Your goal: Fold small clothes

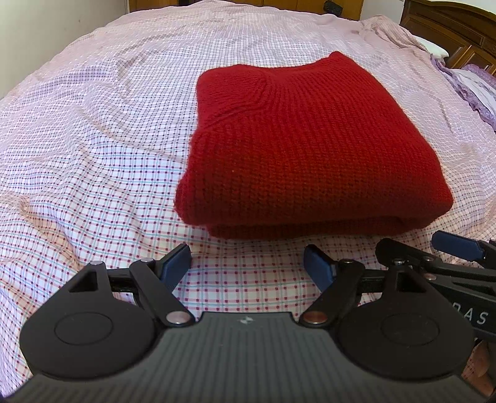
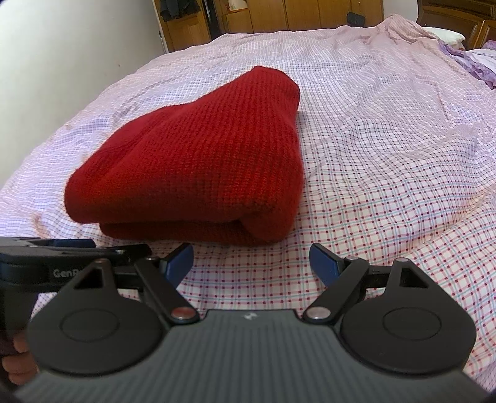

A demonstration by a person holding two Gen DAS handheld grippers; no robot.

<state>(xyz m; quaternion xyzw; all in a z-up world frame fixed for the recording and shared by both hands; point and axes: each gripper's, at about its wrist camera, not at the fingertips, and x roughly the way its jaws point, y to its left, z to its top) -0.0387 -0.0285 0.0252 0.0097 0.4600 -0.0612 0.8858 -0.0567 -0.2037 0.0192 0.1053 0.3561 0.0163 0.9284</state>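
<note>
A red knitted sweater (image 1: 297, 145) lies folded into a thick rectangle on the checked bedsheet (image 1: 93, 155). In the left wrist view my left gripper (image 1: 248, 266) hovers just in front of the sweater's near edge, open, with only sheet between its blue pads (image 1: 176, 263). The right wrist view shows the same sweater (image 2: 198, 167) from its right side, and my right gripper (image 2: 252, 263) stands open a little short of the folded edge, holding nothing. Each gripper shows in the other's view: the right gripper (image 1: 458, 248) low on the right, the left gripper (image 2: 55, 248) at the left edge.
The pink checked sheet (image 2: 387, 155) is wrinkled and spreads wide on both sides of the sweater. A purple cloth (image 1: 471, 86) and a white pillow (image 2: 446, 34) lie at the far right by a wooden headboard. Wooden cupboards (image 2: 279, 14) stand beyond the bed. A hand (image 2: 18, 356) shows at lower left.
</note>
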